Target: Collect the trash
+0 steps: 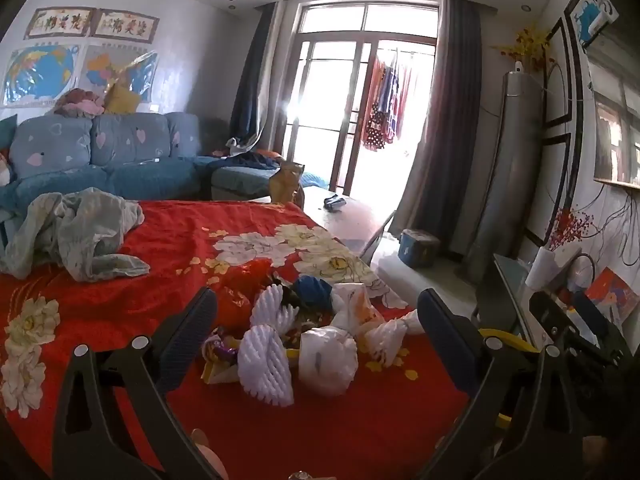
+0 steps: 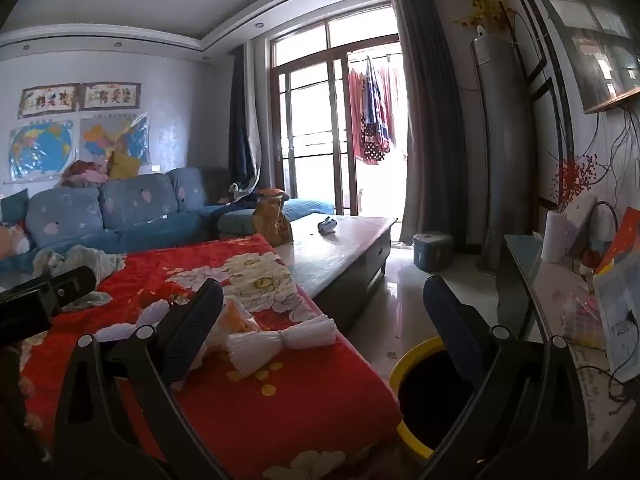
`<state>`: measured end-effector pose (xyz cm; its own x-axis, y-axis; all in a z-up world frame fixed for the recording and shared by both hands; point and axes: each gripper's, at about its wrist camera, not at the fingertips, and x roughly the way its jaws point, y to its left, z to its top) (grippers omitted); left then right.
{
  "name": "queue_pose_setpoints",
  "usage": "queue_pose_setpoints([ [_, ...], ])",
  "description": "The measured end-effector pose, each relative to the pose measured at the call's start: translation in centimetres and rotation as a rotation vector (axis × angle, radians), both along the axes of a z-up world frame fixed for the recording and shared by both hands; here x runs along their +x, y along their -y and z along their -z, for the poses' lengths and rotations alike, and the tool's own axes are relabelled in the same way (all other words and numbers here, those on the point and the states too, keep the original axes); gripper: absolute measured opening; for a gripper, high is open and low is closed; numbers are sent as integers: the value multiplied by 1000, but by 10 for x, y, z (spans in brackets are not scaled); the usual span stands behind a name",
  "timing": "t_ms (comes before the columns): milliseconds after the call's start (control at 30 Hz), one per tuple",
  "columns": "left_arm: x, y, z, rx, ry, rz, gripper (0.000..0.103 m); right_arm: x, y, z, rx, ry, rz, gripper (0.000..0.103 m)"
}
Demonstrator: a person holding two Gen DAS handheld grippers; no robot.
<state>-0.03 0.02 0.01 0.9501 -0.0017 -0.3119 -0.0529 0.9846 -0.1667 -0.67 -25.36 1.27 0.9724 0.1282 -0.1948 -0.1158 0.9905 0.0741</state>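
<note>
Near the right edge of the red floral blanket (image 1: 168, 248), a heap of white foam-net wrappers and crumpled packets (image 1: 304, 340) lies between the spread, empty left gripper (image 1: 316, 336), while the right gripper (image 2: 320, 316), likewise spread and empty, hovers over the yellow-rimmed dark bin (image 2: 420, 396), presumably ready for drops.
</note>
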Motion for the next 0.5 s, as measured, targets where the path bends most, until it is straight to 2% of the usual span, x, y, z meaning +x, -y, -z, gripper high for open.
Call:
queue_pose_setpoints([
  [500, -1, 1, -1, -9, -1, 6, 97, 1, 4, 3, -2, -5, 4, 92],
])
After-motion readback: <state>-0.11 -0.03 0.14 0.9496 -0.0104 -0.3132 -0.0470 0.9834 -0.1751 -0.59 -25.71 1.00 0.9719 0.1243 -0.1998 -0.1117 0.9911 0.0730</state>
